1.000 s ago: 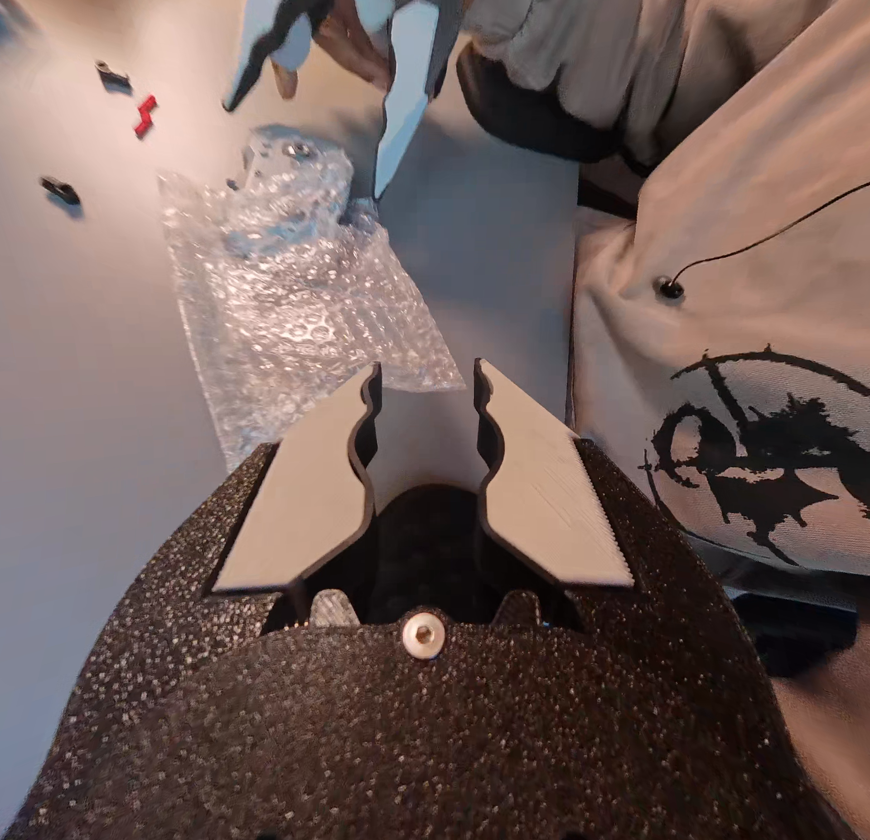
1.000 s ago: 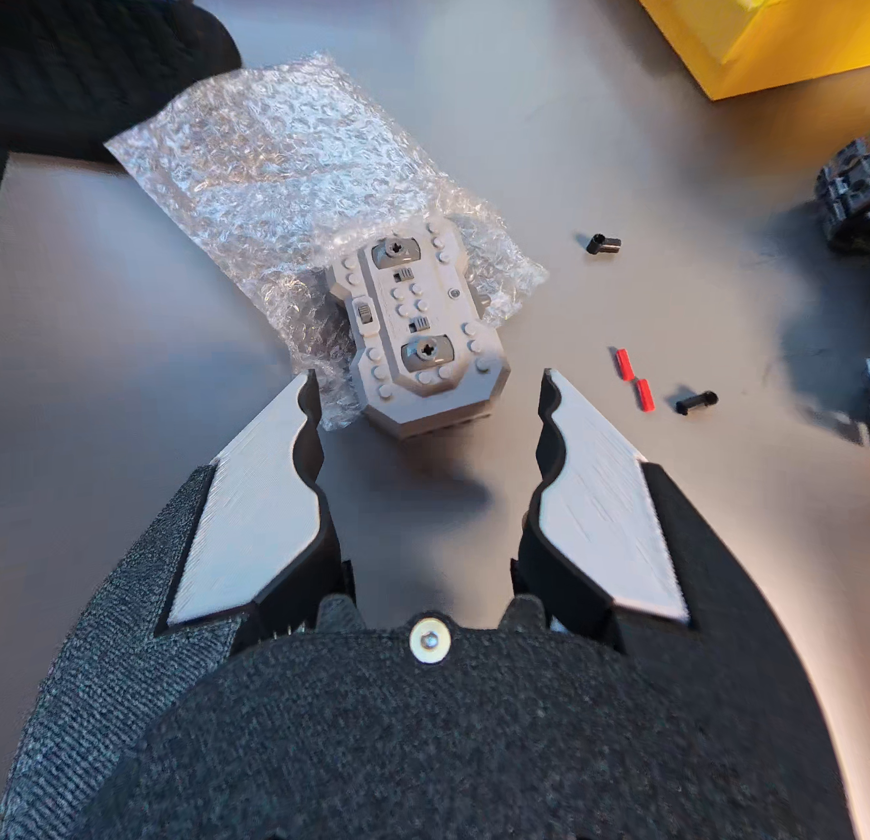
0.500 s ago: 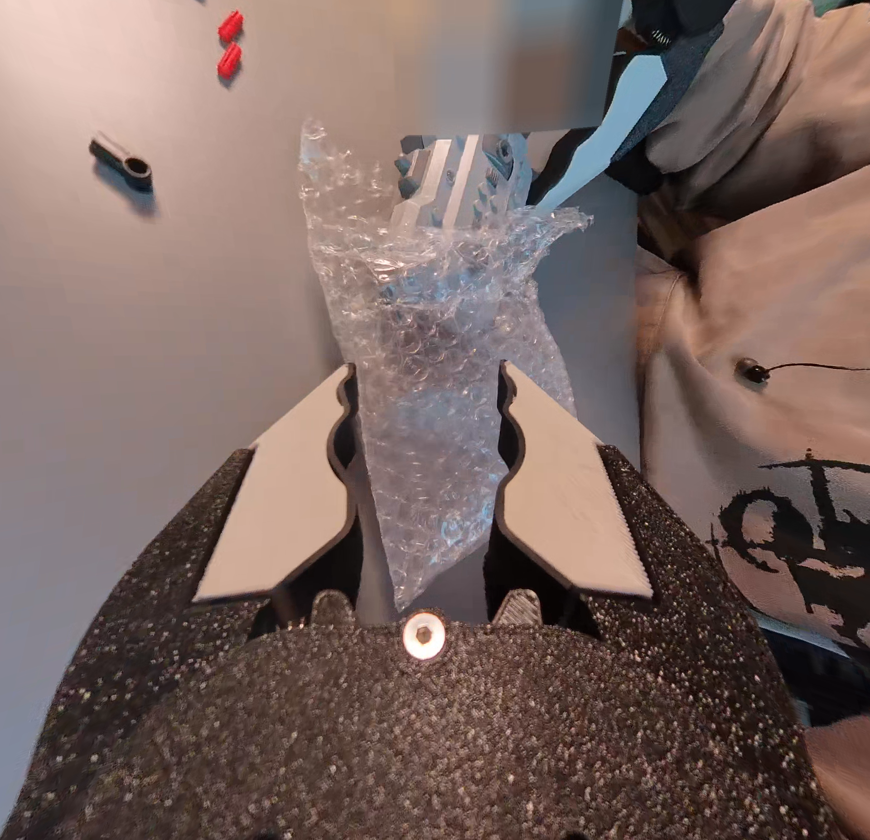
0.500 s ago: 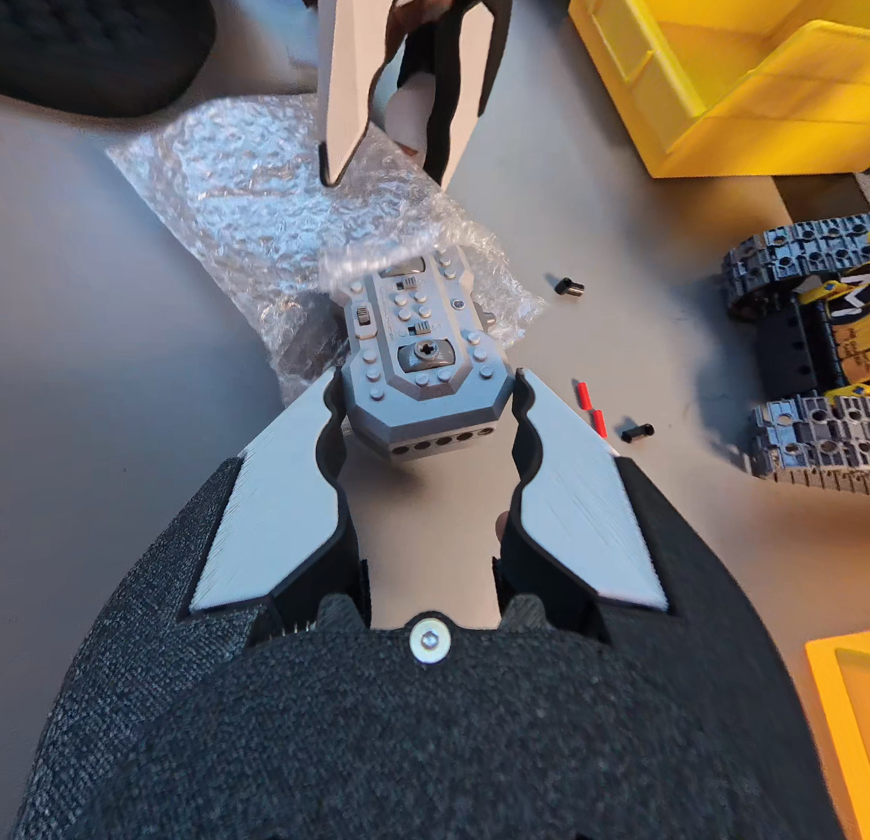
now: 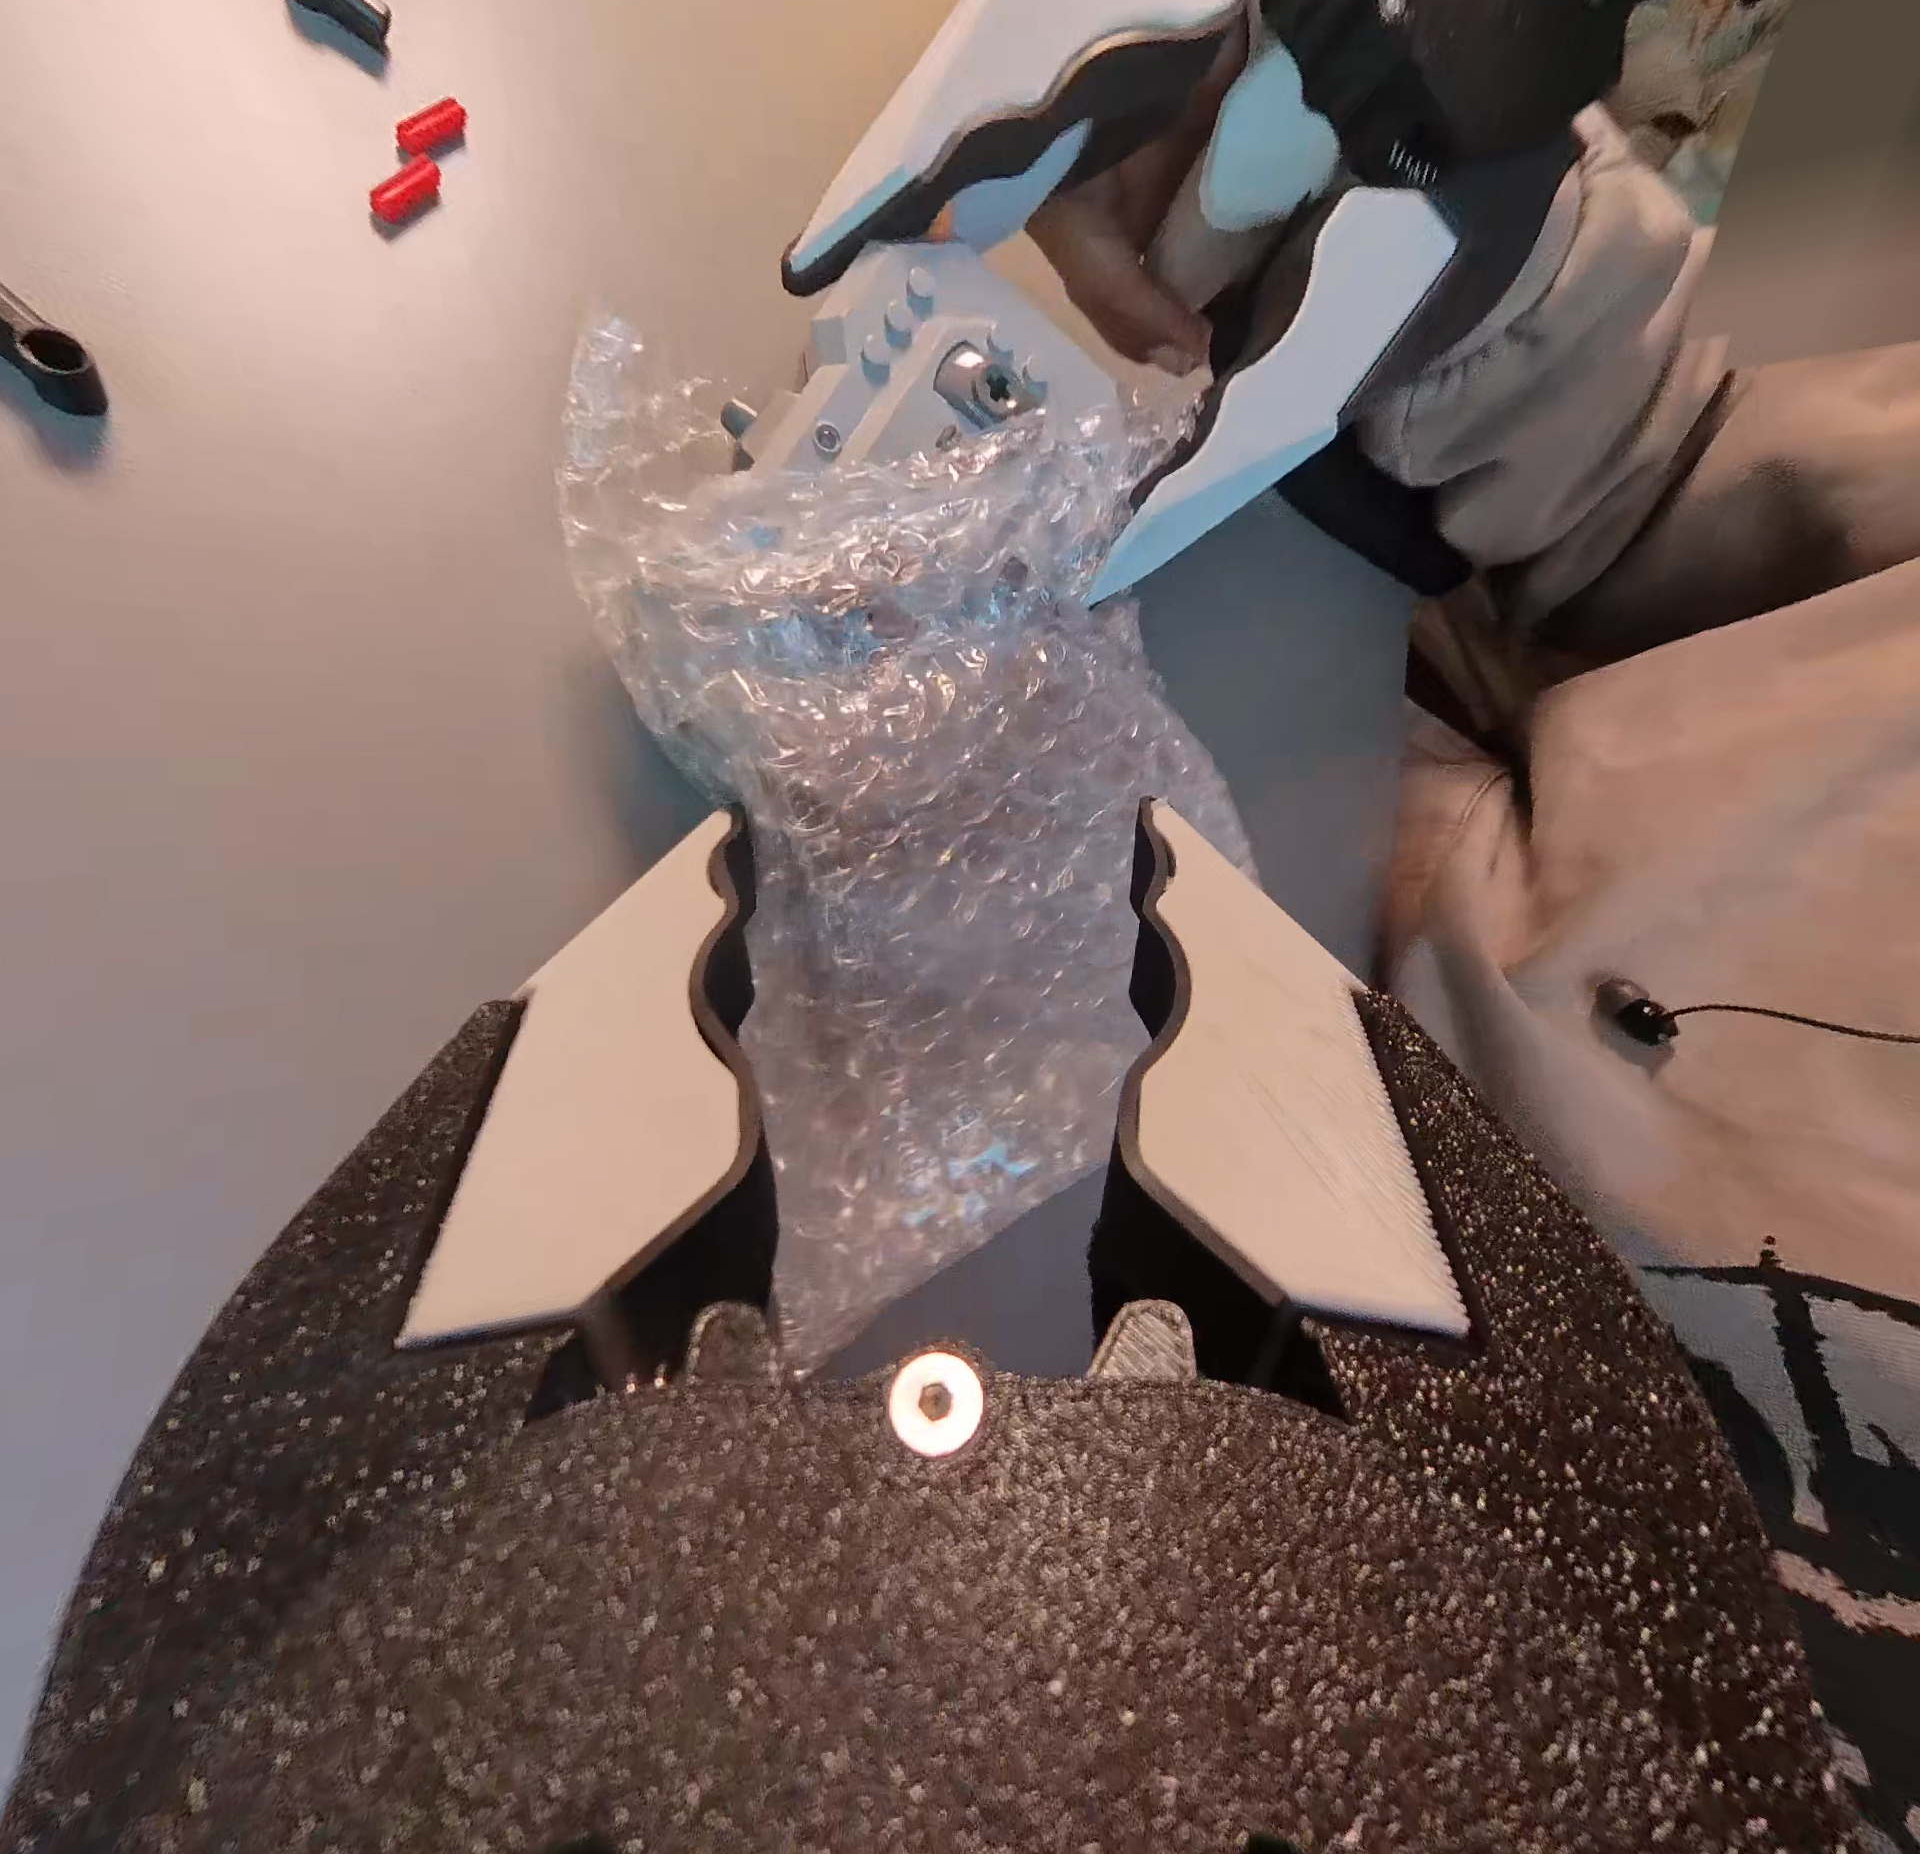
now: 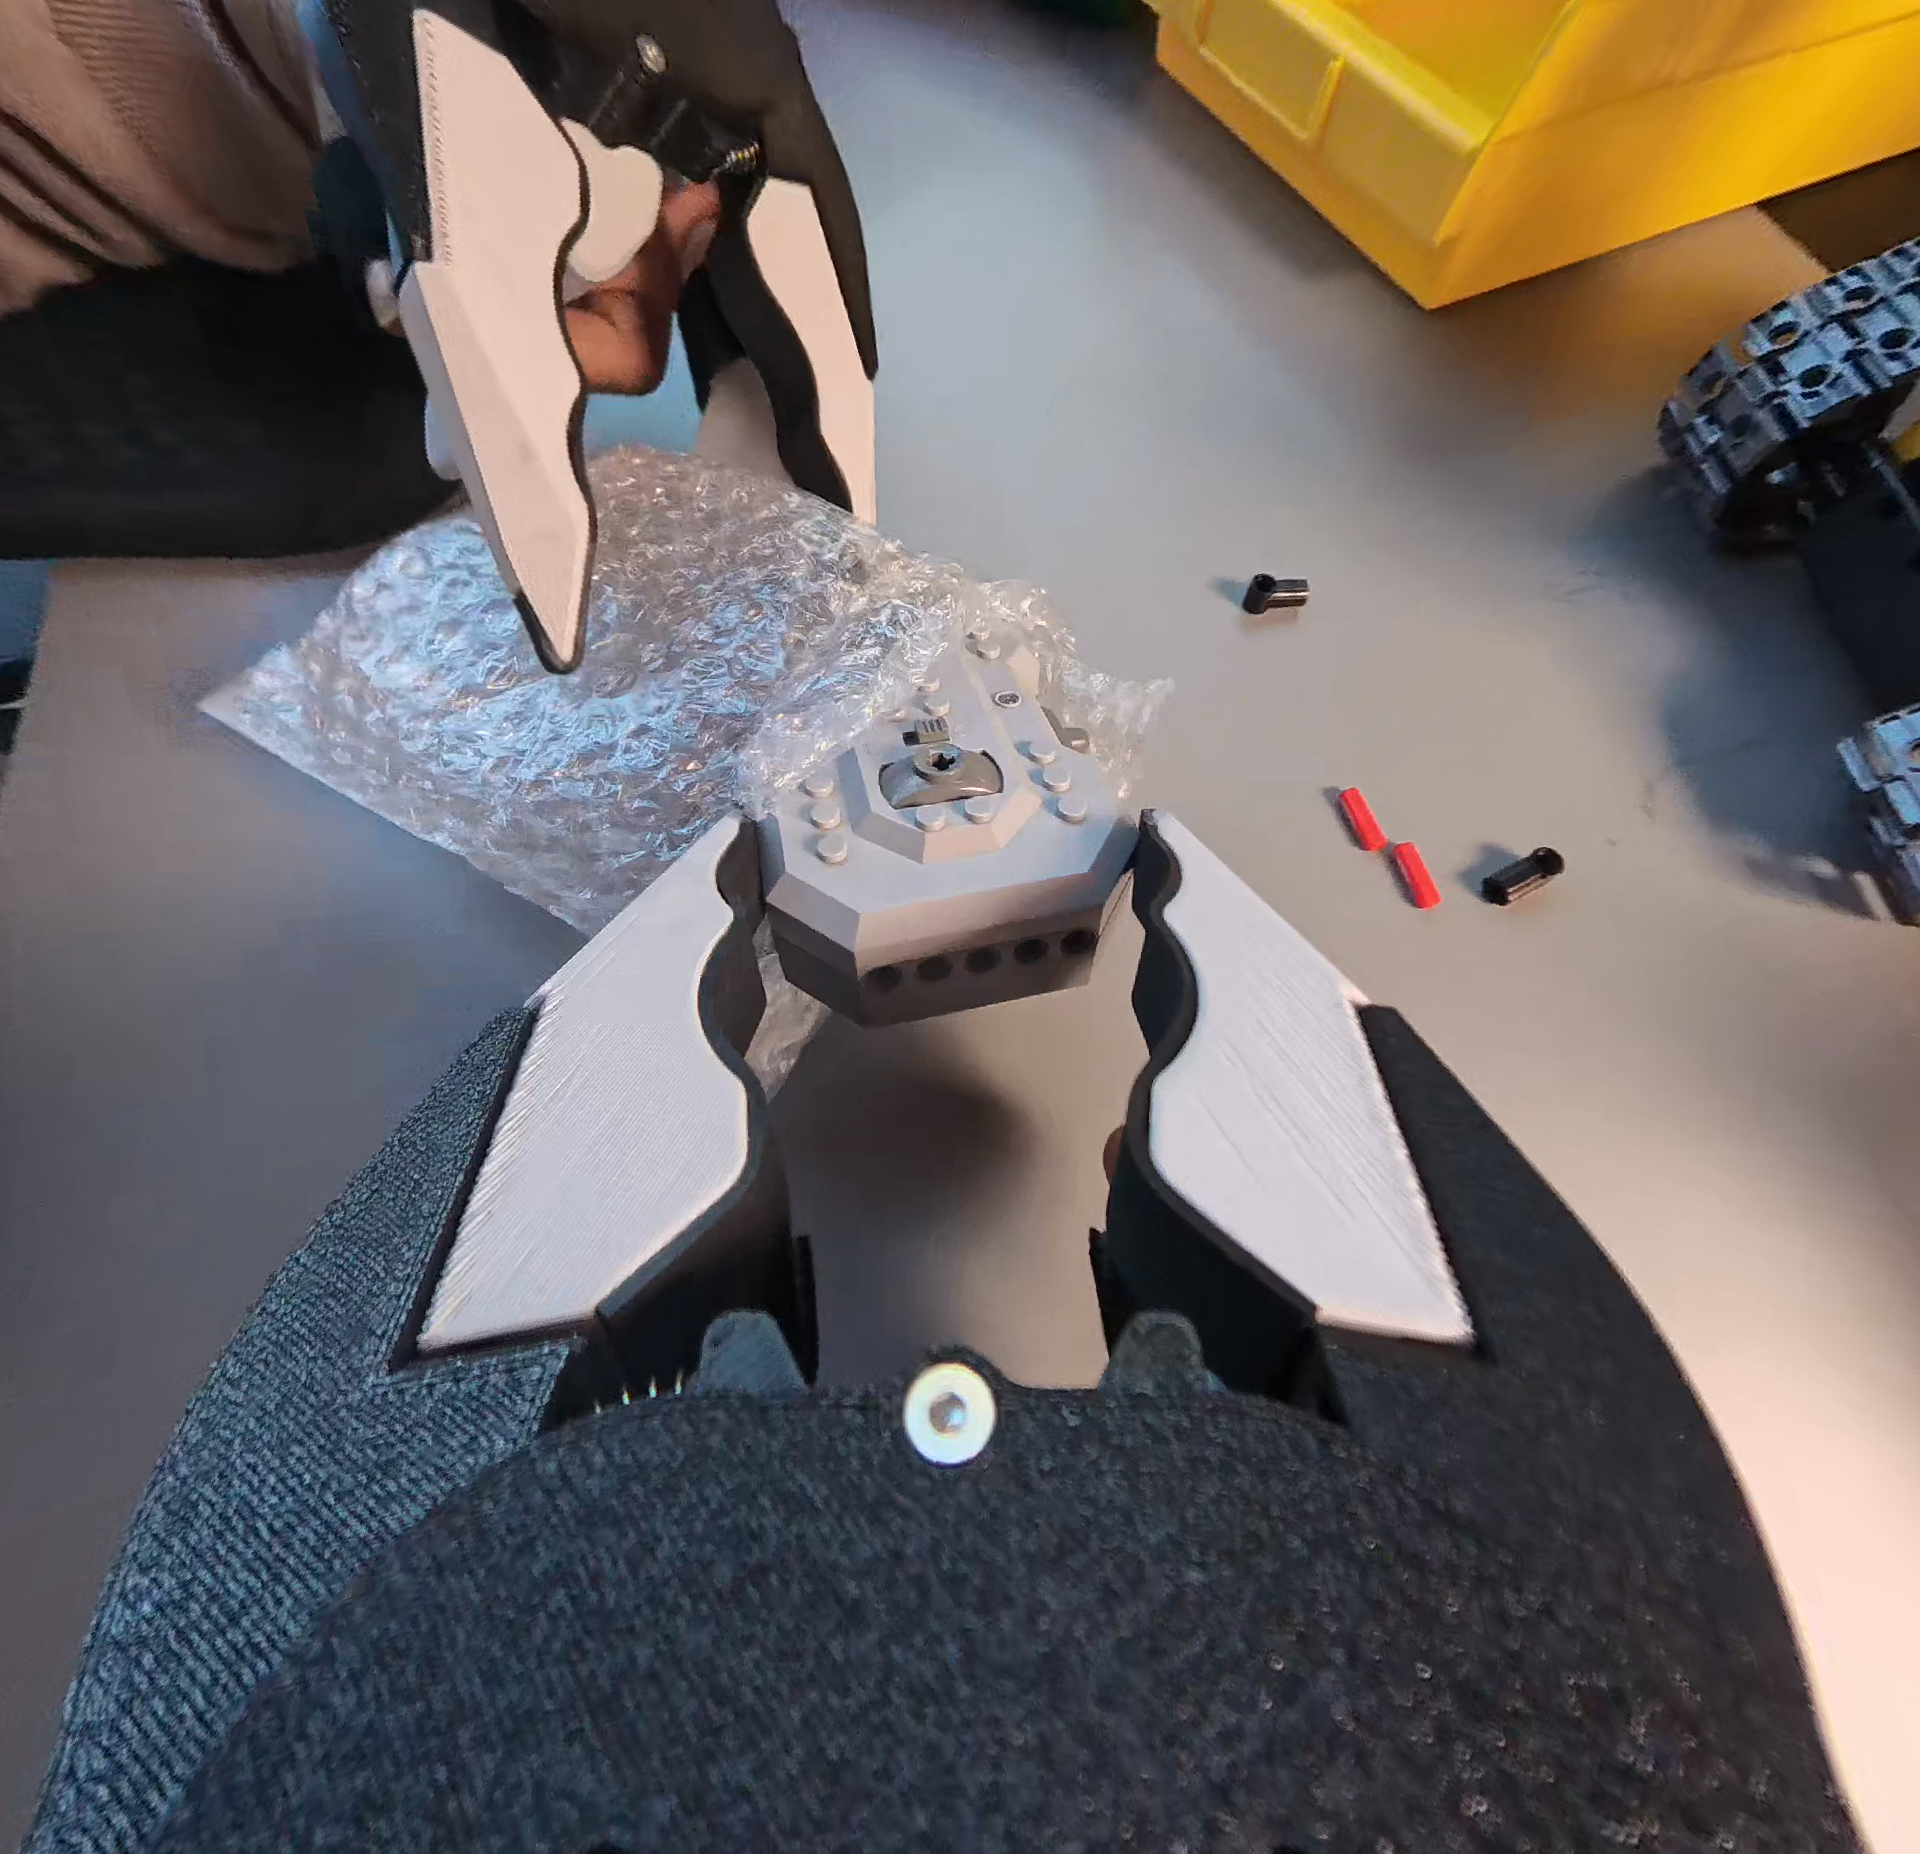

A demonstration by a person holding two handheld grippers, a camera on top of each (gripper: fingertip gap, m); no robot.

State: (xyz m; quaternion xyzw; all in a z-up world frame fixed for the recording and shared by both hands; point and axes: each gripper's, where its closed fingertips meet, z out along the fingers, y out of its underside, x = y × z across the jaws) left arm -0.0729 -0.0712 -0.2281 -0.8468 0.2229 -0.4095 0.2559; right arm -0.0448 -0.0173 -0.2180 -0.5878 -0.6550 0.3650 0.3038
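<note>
A grey studded block [image 6: 935, 905] sits half inside a clear bubble-wrap pouch [image 6: 468, 724] on the grey table. My right gripper [image 6: 945, 838] is shut on the block's near end, one finger on each side. The far end is hidden under the wrap. In the left wrist view the block [image 5: 914, 391] sticks out of the pouch [image 5: 914, 765] between the right gripper's [image 5: 951, 433] fingers. My left gripper [image 5: 940, 838] is open and straddles the pouch's closed end. In the right wrist view it [image 6: 712, 583] stands tips down over the wrap.
A yellow bin [image 6: 1507, 90] stands at the back right. A tracked brick vehicle [image 6: 1808, 370] is at the right edge. Two red pins [image 6: 1387, 848] and black connectors [image 6: 1276, 593] [image 6: 1522, 874] lie right of the block. A person's beige garment [image 5: 1662, 869] borders the table. From the right gripper's tips to the tracked brick vehicle [image 6: 1808, 370] is close to 20 cm.
My right gripper moved in and shut on the block's near end. My left gripper moved over the pouch and opened wider around it. The wrap now bunches up over the block.
</note>
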